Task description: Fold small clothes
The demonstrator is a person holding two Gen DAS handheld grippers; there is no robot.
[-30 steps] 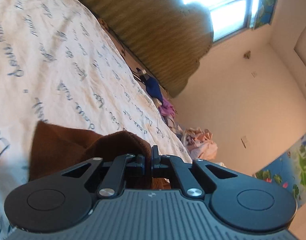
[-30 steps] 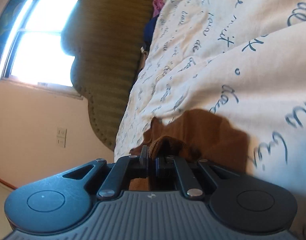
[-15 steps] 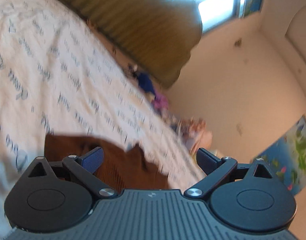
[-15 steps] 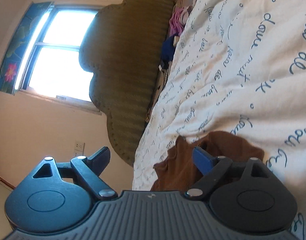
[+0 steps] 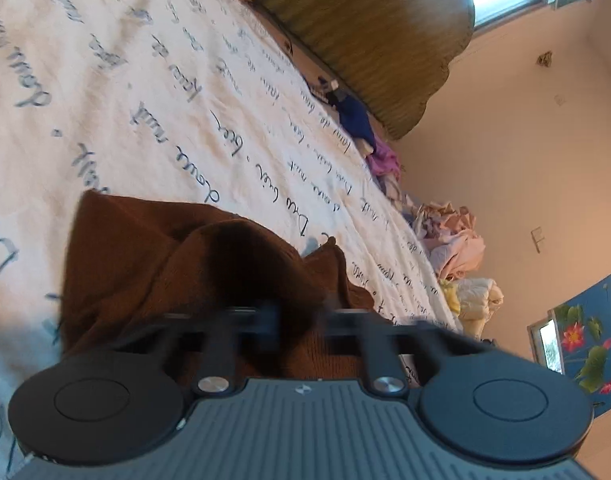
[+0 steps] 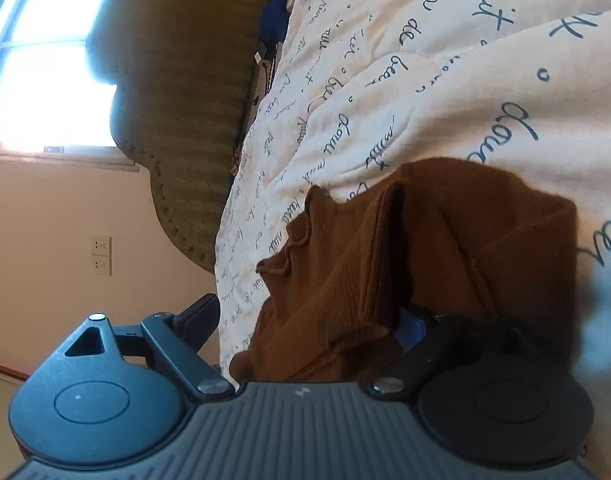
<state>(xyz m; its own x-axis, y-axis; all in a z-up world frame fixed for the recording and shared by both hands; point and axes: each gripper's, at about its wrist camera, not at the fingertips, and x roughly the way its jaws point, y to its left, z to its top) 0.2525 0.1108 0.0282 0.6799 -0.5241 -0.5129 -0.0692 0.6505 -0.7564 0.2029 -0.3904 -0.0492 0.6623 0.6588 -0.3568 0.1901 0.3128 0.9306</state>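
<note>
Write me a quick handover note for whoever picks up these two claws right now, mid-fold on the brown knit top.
Left claw: shut on a fold of the brown knit top.
Right claw: open, with the top's fabric bunched between its fingers and draped over the blue pad, not pinched.
The top lies rumpled on the white script-print bedspread, one ribbed layer turned over itself.
Other clothes sit heaped at the far edge of the bed.
Done: a first partial fold, it seems.
Left: close the right claw on an edge, flatten and finish folding, then the heap.
</note>
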